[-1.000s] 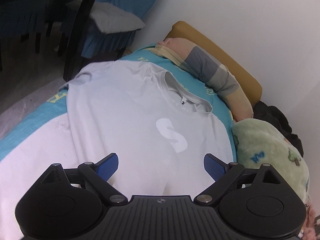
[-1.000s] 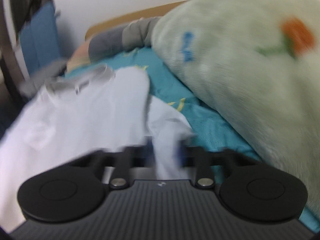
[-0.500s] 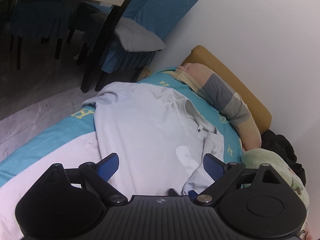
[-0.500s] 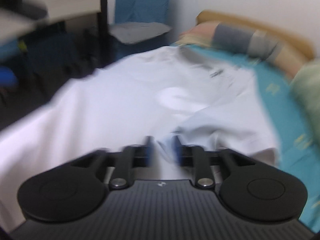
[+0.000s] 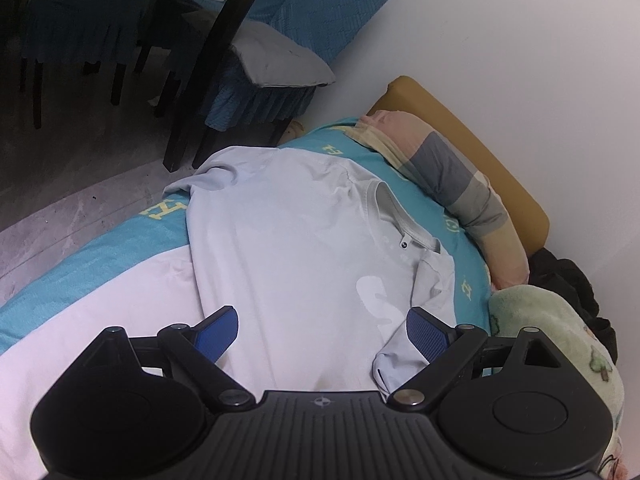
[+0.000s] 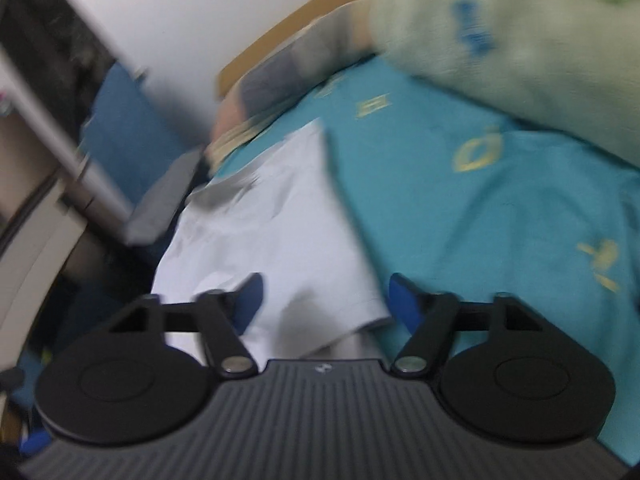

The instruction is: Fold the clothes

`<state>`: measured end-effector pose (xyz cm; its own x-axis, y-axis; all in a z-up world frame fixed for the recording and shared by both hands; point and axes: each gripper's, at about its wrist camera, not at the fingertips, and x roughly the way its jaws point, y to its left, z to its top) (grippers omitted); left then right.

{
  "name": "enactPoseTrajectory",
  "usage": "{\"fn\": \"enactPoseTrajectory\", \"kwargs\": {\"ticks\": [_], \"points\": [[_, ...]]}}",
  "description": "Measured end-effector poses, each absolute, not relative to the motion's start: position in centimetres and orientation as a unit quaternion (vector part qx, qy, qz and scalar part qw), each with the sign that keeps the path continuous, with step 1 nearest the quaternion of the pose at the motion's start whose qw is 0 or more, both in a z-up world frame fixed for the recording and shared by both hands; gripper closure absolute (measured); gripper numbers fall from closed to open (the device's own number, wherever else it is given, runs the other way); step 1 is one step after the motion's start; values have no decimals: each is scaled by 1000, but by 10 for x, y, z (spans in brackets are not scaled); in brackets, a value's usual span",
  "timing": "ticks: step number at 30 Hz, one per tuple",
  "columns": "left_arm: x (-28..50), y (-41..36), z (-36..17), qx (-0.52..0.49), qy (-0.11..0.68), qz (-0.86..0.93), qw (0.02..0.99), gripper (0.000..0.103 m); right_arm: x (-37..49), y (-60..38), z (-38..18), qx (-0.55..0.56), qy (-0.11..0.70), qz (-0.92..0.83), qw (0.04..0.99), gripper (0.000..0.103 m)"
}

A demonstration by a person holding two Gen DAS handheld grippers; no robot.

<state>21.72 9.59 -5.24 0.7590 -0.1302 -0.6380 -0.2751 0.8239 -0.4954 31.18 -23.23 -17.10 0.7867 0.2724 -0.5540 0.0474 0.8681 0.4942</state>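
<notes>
A pale grey T-shirt [image 5: 296, 240] lies face up on the bed, collar toward the pillow. Its right sleeve [image 5: 424, 304] is folded inward over the chest print. My left gripper [image 5: 322, 330] is open and empty, held above the shirt's lower part. In the blurred right wrist view the shirt [image 6: 272, 232] lies with its folded edge between the fingers. My right gripper [image 6: 326, 300] is open, just over that edge and not holding it.
A teal sheet [image 5: 100, 248] covers the bed, with a white cover [image 5: 100, 320] at the near left. A striped pillow [image 5: 452, 176] and green fleece blanket [image 5: 560, 344] lie along the wall. A chair with blue covers [image 5: 272, 64] stands beside the bed.
My right gripper carried the right sleeve inward over the chest, then opened and let it go. My left gripper pulled back and rose, staying open.
</notes>
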Motion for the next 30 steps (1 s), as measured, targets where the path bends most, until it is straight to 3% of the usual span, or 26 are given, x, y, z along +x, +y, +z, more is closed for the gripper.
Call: {"fn": "enactPoseTrajectory", "kwargs": {"ticks": [1, 3, 13, 17, 18, 19, 20, 22, 25, 30], "points": [[217, 95, -54, -290, 346, 43, 891, 10, 315, -222, -164, 201, 333, 58, 920, 91], [218, 93, -56, -283, 349, 46, 892, 10, 319, -217, -138, 152, 315, 57, 935, 97], [227, 62, -63, -227, 358, 19, 905, 10, 371, -331, -9, -48, 199, -119, 971, 97], [227, 57, -67, -206, 362, 16, 909, 11, 385, -396, -3, -21, 193, -205, 959, 94], [228, 56, -67, -205, 364, 15, 909, 11, 384, -411, -4, 2, 196, -214, 957, 92], [228, 54, -68, -203, 365, 14, 908, 11, 374, -421, -9, 39, 193, -203, 959, 81], [229, 53, -68, -200, 367, 13, 908, 11, 361, -428, -15, 83, 186, -183, 962, 53], [229, 51, -68, -194, 368, 9, 909, 11, 334, -442, -28, 170, 171, -140, 960, 18], [225, 48, -67, -189, 369, 0, 910, 11, 282, -427, -55, 219, 147, -80, 961, 19], [217, 47, -67, -187, 375, -10, 908, 11, 248, -385, -130, 252, 234, -24, 939, 19]]}}
